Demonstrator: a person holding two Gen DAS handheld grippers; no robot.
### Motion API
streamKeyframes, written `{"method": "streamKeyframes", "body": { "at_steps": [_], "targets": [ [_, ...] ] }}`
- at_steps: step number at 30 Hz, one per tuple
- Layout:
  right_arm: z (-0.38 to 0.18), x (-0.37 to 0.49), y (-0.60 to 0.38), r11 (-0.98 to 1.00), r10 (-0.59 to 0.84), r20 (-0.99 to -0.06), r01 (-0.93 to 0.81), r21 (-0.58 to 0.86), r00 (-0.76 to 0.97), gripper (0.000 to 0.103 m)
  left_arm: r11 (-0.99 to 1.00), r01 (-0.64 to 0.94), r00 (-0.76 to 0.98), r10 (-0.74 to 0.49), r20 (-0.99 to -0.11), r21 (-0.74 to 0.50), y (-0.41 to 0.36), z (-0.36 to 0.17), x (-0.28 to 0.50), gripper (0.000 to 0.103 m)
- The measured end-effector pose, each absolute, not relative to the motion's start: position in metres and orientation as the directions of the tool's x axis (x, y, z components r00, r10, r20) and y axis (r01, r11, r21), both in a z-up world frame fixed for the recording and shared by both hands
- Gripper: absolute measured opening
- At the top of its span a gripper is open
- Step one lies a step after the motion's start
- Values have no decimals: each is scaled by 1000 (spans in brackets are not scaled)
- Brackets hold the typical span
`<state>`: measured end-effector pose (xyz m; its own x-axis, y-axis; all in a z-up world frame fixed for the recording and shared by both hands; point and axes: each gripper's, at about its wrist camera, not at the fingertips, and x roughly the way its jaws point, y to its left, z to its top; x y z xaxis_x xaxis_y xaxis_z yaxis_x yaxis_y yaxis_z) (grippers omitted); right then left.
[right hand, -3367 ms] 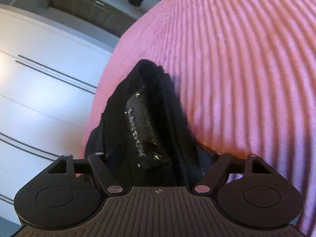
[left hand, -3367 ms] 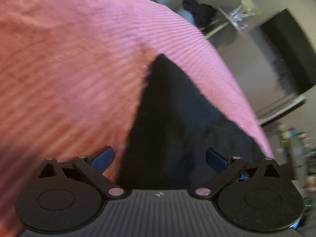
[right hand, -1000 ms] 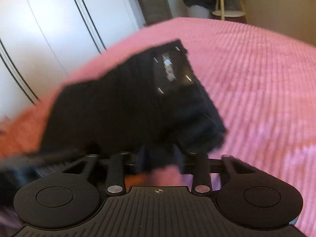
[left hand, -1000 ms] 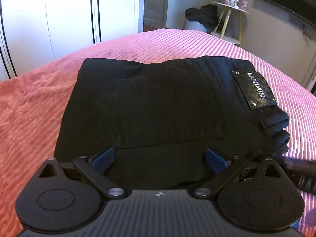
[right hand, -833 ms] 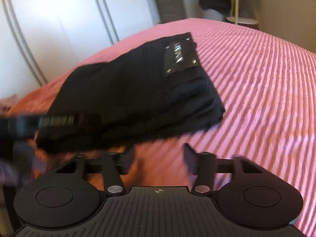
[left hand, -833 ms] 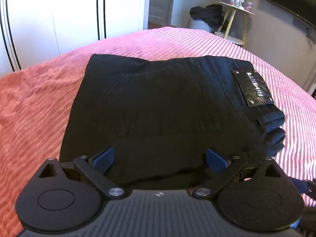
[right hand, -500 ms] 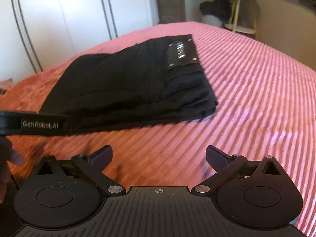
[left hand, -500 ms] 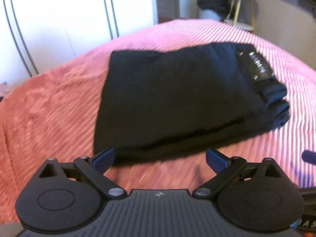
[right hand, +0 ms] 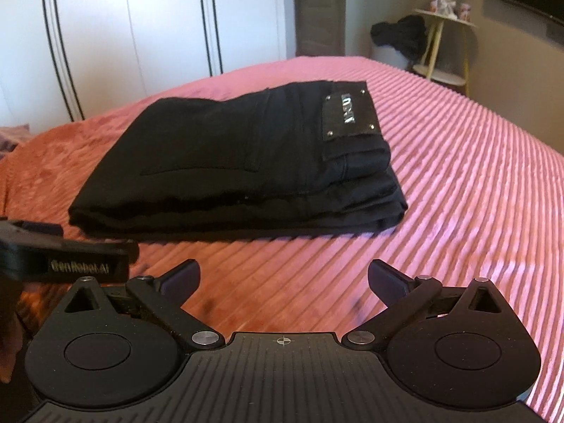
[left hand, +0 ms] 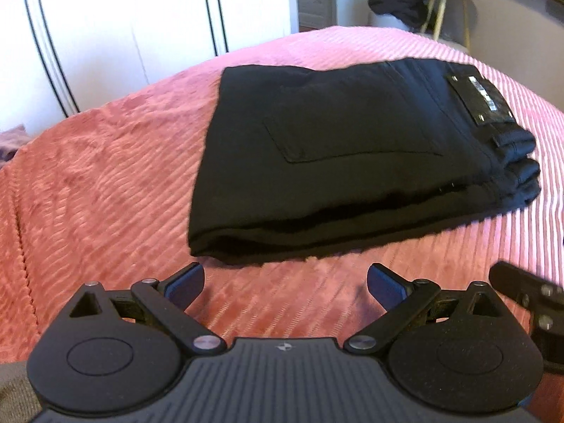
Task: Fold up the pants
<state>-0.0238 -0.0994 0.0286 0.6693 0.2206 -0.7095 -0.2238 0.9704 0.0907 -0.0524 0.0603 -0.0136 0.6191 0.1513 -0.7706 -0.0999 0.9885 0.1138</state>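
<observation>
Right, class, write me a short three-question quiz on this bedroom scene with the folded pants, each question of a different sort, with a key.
1. True or false: the black pants lie folded in a stack on the pink bedspread.
2. Multiple choice: what is between the fingers of the right gripper? A) a pant leg B) the leather label C) nothing but bedspread
3. Fill in: in the left wrist view, the left gripper is ____ and clear of the pants.

Key
1. True.
2. C: its jaws have just been opening and stand wide, with nothing between them.
3. Open.
</observation>
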Motion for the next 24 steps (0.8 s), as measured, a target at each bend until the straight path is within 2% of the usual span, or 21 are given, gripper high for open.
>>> {"method": "streamKeyframes", "body": {
  "at_steps": [24],
  "targets": [
    [23,-14,-103,976,201,-704,-202,83,681,103,991,-97,614,131,-778,91,63,-23,-48,99]
  ]
}}
